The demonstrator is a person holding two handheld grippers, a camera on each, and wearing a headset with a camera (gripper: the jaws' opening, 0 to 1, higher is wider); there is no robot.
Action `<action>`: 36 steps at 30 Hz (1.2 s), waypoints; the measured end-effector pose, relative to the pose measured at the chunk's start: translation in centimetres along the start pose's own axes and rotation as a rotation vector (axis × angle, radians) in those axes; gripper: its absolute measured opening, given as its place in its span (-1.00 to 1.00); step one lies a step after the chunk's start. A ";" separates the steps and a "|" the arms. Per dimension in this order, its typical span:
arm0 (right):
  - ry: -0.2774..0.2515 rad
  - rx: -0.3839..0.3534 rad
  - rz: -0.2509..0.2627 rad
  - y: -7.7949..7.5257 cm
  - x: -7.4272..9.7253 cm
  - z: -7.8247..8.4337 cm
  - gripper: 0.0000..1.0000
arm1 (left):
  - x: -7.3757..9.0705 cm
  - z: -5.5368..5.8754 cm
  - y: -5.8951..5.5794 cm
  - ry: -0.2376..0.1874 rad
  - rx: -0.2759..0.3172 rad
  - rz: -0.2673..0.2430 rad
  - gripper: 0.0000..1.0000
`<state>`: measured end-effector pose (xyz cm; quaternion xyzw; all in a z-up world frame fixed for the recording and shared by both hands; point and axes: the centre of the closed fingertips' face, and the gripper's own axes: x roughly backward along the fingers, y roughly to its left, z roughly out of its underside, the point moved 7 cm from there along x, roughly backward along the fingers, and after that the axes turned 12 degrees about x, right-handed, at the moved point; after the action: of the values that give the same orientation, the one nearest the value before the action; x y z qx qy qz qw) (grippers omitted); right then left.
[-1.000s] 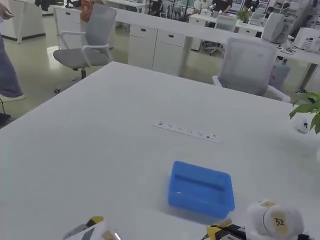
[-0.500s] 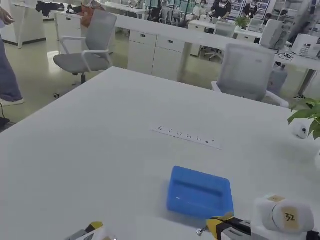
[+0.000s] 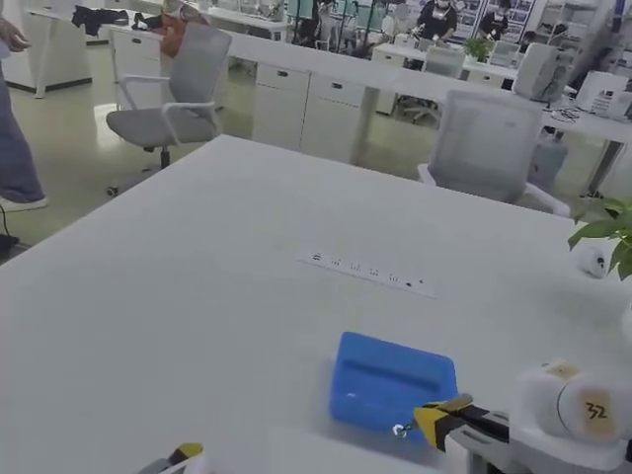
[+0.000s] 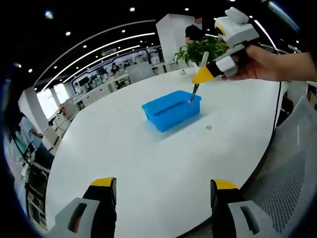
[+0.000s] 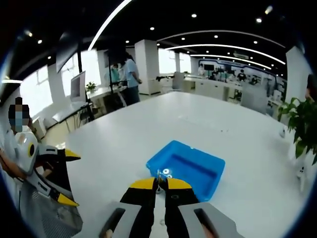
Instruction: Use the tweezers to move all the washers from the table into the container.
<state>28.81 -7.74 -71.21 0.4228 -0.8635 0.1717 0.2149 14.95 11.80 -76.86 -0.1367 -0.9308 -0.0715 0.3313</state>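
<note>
— Office desks and grey chairs are filling the far background, and the wide white surface (image 3: 197,296) is carrying the blue container (image 3: 390,380) near its right side. What is the coming move turning on?

— On whether the washer is hanging over the container's hollow or over its rim. The right tool (image 3: 437,419) is clamping its jaws tight on the tweezers (image 5: 161,179), whose long axis is pointing far and downward at the container's near edge.

— And the washer itself?

— The tips seem to be pinching one washer (image 5: 166,173) just above that near edge, so I'm judging that a slight reach farther is needed before release. Another washer (image 4: 208,127) is lying loose on the surface near the container.

— The other hand?

— The left tool (image 4: 164,183) is gaping wide, holding nothing, well apart at the near left.
</note>
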 end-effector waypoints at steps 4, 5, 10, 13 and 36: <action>-0.023 -0.007 0.020 -0.8 0.1 -0.6 -0.96 | 0.0 0.0 0.0 0.004 0.000 -0.003 0.57; -0.026 -0.008 0.024 -1.0 0.1 -0.7 -0.96 | 0.0 0.1 0.0 0.005 0.000 -0.003 0.57; -0.038 -0.005 0.041 -2.0 -0.2 -1.3 -0.96 | -0.1 0.1 0.1 0.011 0.001 -0.007 0.57; -0.040 -0.002 0.048 -2.6 -0.6 -1.6 -0.96 | -0.1 0.1 0.1 0.012 0.001 -0.008 0.57; 0.075 -0.002 0.019 -4.6 -5.1 0.4 -0.96 | -0.3 0.1 0.0 0.009 0.015 0.009 0.59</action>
<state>35.20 -7.23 -73.71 0.4076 -0.8589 0.1887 0.2459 15.10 11.79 -77.10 -0.1379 -0.9292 -0.0635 0.3369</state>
